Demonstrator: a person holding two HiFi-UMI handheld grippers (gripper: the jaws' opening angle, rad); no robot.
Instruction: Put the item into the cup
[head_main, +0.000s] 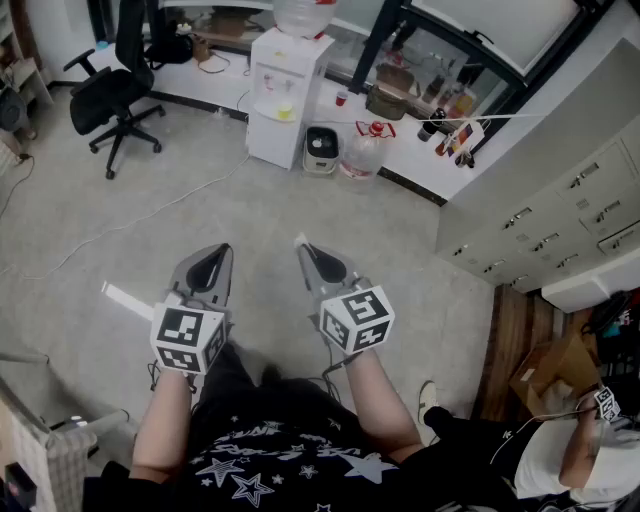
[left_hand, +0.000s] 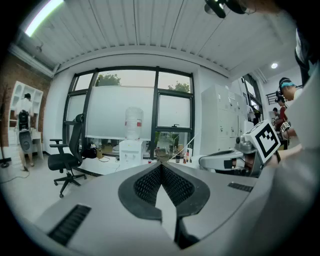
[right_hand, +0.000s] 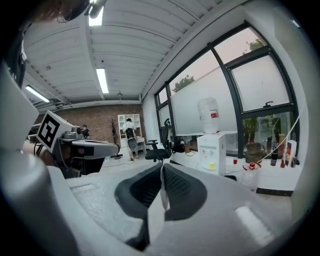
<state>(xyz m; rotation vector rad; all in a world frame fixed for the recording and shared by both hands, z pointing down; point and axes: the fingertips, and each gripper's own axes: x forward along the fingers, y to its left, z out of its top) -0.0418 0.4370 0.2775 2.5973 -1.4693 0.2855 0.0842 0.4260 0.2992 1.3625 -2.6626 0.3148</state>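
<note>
I hold both grippers side by side at waist height over a bare grey floor (head_main: 250, 210). My left gripper (head_main: 222, 248) is shut, its ribbed pads (left_hand: 150, 182) meeting with nothing between them. My right gripper (head_main: 303, 246) is shut on a thin white item (right_hand: 163, 192), which shows as a pale sliver between the dark pads and pokes out at the tip (head_main: 298, 240). The left gripper view shows the right gripper (left_hand: 235, 157) beside it. No cup is within reach; a small red cup (head_main: 342, 98) stands far off on a low ledge.
A white water dispenser (head_main: 285, 90) and a water jug (head_main: 362, 152) stand ahead by the window. A black office chair (head_main: 115, 90) is at the far left, grey drawer cabinets (head_main: 560, 220) at the right. A seated person (head_main: 590, 450) is low right.
</note>
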